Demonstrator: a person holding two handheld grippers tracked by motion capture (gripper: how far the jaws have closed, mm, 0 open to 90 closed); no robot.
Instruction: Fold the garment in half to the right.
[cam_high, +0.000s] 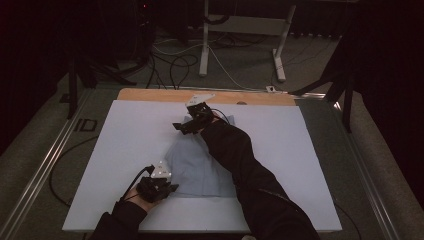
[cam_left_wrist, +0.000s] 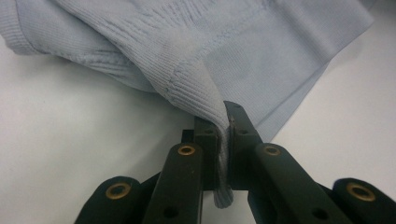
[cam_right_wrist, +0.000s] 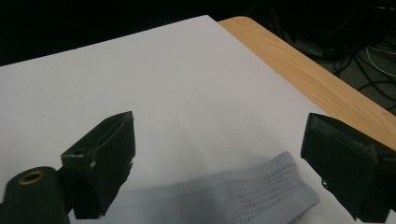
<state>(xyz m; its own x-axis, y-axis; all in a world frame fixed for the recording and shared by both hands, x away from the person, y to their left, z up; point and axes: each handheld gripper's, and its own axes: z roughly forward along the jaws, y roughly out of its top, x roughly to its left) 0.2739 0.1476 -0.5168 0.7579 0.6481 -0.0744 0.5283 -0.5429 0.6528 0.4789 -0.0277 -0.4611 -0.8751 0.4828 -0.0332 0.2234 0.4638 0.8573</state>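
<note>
- The garment (cam_high: 200, 167), a pale blue knit piece, lies flat near the middle of the white sheet (cam_high: 125, 145) that covers the tabletop (cam_high: 150, 94); seen from the high view, its near-left corner points to about 7 o'clock and its far edge to 12 o'clock.
- The left gripper (cam_left_wrist: 223, 135) is clenched on that near corner: in the left gripper view a ribbed fold of cloth runs down between the two pads and pokes out below them.
- The right gripper (cam_high: 187, 125) hovers at the far edge with jaws wide apart; in the right gripper view the ribbed band (cam_right_wrist: 261, 186) lies on the sheet between and below the pads, untouched.
- Judged from this, the step in hand is taking hold of the garment at two points, likely for folding or spreading.
- Next, the right gripper should sink onto the band and pinch one layer, while the left keeps its corner taut.
</note>
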